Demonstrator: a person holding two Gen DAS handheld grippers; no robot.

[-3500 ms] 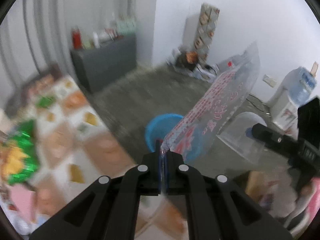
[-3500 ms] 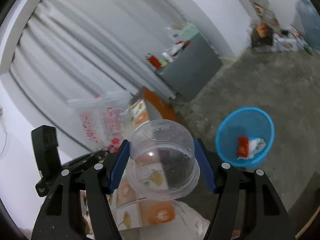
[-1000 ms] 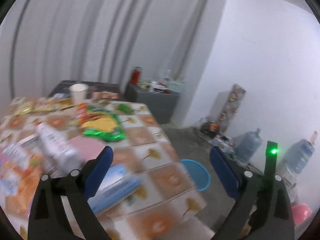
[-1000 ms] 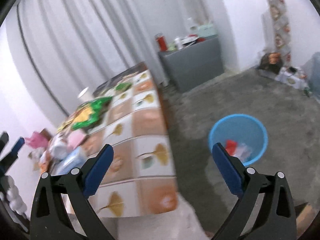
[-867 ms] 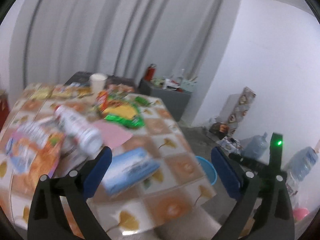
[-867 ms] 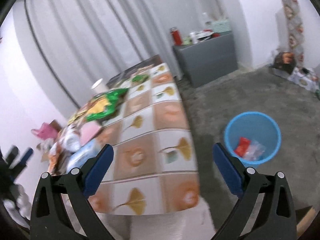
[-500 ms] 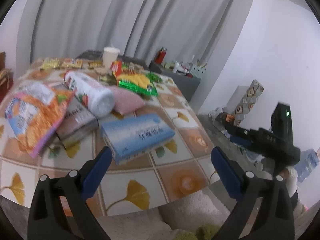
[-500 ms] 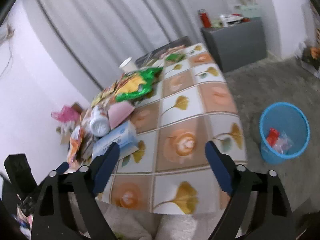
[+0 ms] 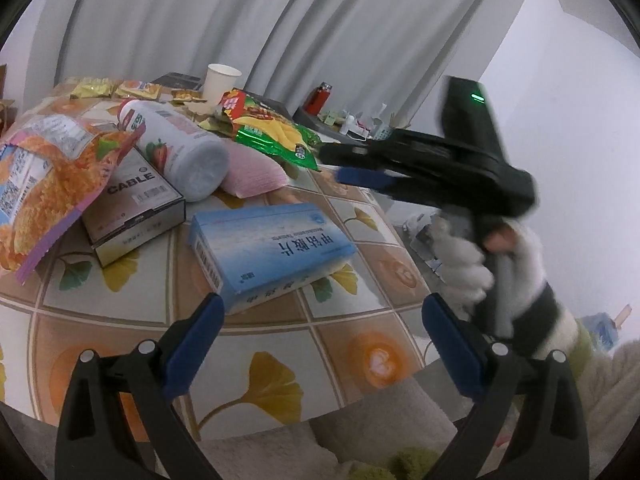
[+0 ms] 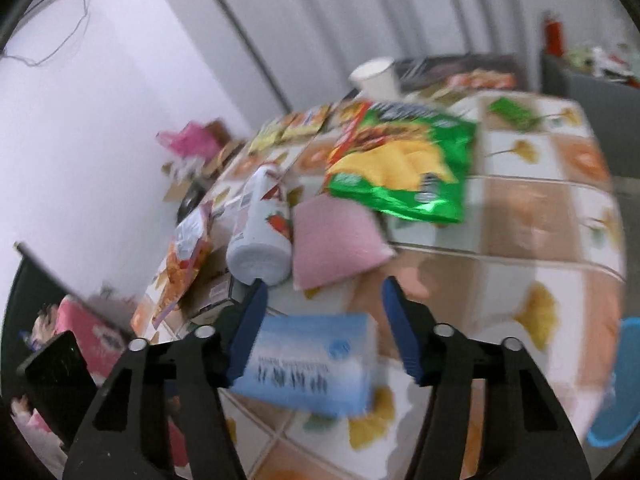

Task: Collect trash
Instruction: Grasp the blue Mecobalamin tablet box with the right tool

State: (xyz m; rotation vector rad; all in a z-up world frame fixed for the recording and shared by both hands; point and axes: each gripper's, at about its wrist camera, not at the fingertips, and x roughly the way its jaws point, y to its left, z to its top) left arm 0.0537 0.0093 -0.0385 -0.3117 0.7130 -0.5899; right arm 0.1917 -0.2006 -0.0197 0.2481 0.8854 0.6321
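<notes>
Trash litters the tiled table (image 9: 280,364): a blue box (image 9: 272,248), a white strawberry bottle (image 9: 176,152), a green chip bag (image 9: 272,132), an orange snack bag (image 9: 40,184), a pink cloth (image 9: 252,174) and a "CABLE" box (image 9: 132,200). My left gripper (image 9: 320,320) is open and empty, low at the table's near edge just short of the blue box. A gloved hand (image 9: 468,264) holds my right gripper (image 9: 340,166) above the table. In its blurred view that gripper (image 10: 324,292) hangs over the blue box (image 10: 312,364) and pink cloth (image 10: 332,244), jaws closing, nothing gripped.
A paper cup (image 9: 222,80) and small snack packets (image 9: 116,88) sit at the table's far end. The blue bin (image 10: 616,384) stands on the floor off the table's right side. A grey cabinet (image 10: 592,80) with clutter is against the curtain.
Both views swung from the floor and bin onto the table. My right gripper crossed over the table toward the pile and its jaws narrowed. My left gripper sank toward the table's edge.
</notes>
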